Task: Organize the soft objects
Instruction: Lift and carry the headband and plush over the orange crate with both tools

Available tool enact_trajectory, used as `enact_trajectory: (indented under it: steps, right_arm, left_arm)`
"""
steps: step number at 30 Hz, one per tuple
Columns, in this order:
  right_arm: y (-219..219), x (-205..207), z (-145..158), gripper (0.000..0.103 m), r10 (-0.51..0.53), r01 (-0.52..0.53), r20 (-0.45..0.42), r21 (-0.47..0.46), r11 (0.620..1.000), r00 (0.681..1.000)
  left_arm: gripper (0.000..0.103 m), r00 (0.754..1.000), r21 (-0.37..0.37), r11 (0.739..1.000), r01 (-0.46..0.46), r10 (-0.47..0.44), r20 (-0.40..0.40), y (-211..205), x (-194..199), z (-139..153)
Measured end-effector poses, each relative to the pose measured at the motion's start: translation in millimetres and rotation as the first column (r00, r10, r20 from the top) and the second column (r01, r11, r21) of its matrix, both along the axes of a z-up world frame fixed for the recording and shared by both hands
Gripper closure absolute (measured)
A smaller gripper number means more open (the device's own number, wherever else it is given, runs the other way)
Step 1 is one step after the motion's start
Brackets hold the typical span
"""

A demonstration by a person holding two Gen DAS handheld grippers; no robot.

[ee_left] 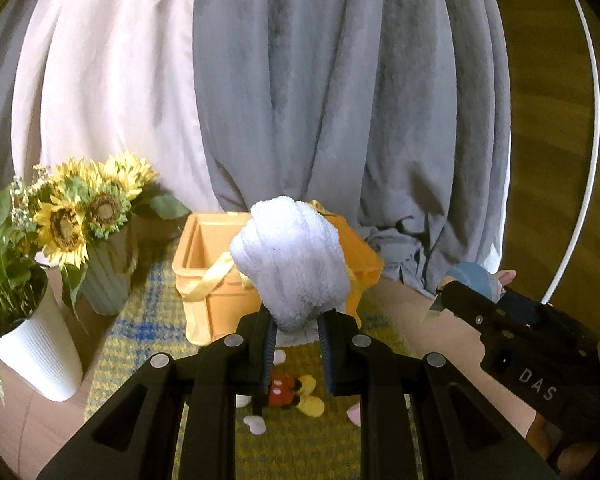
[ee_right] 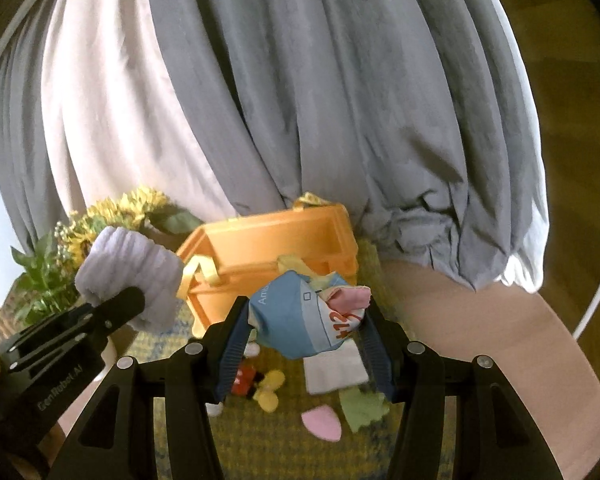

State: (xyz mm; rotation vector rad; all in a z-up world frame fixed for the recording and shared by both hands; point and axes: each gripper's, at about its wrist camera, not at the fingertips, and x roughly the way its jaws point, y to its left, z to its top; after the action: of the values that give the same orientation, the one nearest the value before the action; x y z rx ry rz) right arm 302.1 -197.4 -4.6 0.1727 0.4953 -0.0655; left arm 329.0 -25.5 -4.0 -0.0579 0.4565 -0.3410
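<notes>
My left gripper (ee_left: 297, 322) is shut on a fluffy white towel (ee_left: 290, 256) and holds it up in front of the orange basket (ee_left: 204, 264). The towel also shows in the right wrist view (ee_right: 132, 276). My right gripper (ee_right: 304, 320) is shut on a blue cloth toy with red numbers (ee_right: 300, 320), held in front of the orange basket (ee_right: 268, 248). A Mickey Mouse toy (ee_right: 252, 384), a white cloth (ee_right: 334, 370), a green cloth (ee_right: 362, 406) and a pink piece (ee_right: 322, 424) lie on the yellow mat below.
A yellow-blue checked mat (ee_left: 140, 340) covers part of the round wooden table (ee_right: 500, 340). Sunflowers in a ribbed vase (ee_left: 100, 280) and a plant in a white pot (ee_left: 40, 352) stand at left. Grey and white curtains (ee_left: 320, 100) hang behind.
</notes>
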Motion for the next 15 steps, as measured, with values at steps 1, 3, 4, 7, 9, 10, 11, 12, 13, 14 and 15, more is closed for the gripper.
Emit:
enact_trajectory:
  steps: [1, 3, 4, 7, 9, 10, 11, 12, 13, 14, 15]
  right_arm:
    - [-0.7, 2.4, 3.0, 0.048, 0.005, -0.005, 0.011, -0.003, 1.000, 1.000]
    - [-2.4, 7.0, 7.7, 0.048, 0.017, -0.016, 0.026, -0.007, 1.000, 1.000]
    - [-3.0, 9.5, 10.2, 0.048, 0.024, -0.023, 0.035, -0.008, 1.000, 0.999]
    - [-3.9, 16.6, 16.1, 0.048, 0.039, -0.039, 0.059, -0.011, 0.999, 0.997]
    - [-4.0, 21.7, 20.1, 0.048, 0.044, -0.043, 0.075, -0.014, 0.999, 0.996]
    - [-4.2, 24.8, 22.4, 0.048, 0.049, -0.048, 0.084, -0.015, 0.999, 0.995]
    - [-4.2, 28.0, 24.8, 0.048, 0.051, -0.050, 0.094, -0.016, 0.999, 0.994]
    - [-4.2, 29.7, 26.3, 0.048, 0.052, -0.051, 0.100, -0.017, 0.999, 0.994]
    - [-4.1, 33.1, 28.3, 0.048, 0.056, -0.054, 0.109, -0.020, 0.998, 0.992]
    - [-3.9, 36.7, 30.1, 0.048, 0.058, -0.056, 0.117, -0.021, 0.998, 0.991]
    - [-3.4, 38.7, 31.4, 0.048, 0.060, -0.058, 0.123, -0.022, 0.998, 0.991]
  left_arm:
    - [0.083, 1.000, -0.001, 1.000, -0.004, 0.004, 0.007, -0.4, 1.3, 1.7]
    - [0.083, 1.000, -0.004, 1.000, -0.011, 0.011, 0.018, -1.1, 3.9, 4.7]
    - [0.083, 1.000, -0.004, 1.000, -0.013, 0.013, 0.024, -1.7, 5.4, 6.6]
    - [0.083, 0.999, -0.002, 1.000, -0.021, 0.021, 0.046, -2.9, 9.6, 12.9]
    - [0.083, 0.998, 0.000, 1.000, -0.027, 0.027, 0.062, -3.0, 13.1, 17.4]
    - [0.083, 0.997, 0.003, 1.000, -0.031, 0.031, 0.073, -3.3, 15.0, 19.9]
    - [0.083, 0.996, 0.005, 0.999, -0.035, 0.035, 0.084, -3.5, 17.1, 22.4]
    - [0.083, 0.995, 0.009, 0.999, -0.039, 0.038, 0.093, -3.9, 19.1, 24.9]
    - [0.083, 0.994, 0.011, 0.999, -0.041, 0.040, 0.100, -3.9, 21.5, 26.9]
    - [0.083, 0.993, 0.013, 0.999, -0.044, 0.042, 0.107, -3.5, 23.6, 28.3]
    - [0.083, 0.992, 0.014, 0.999, -0.047, 0.045, 0.115, -3.3, 26.7, 30.7]
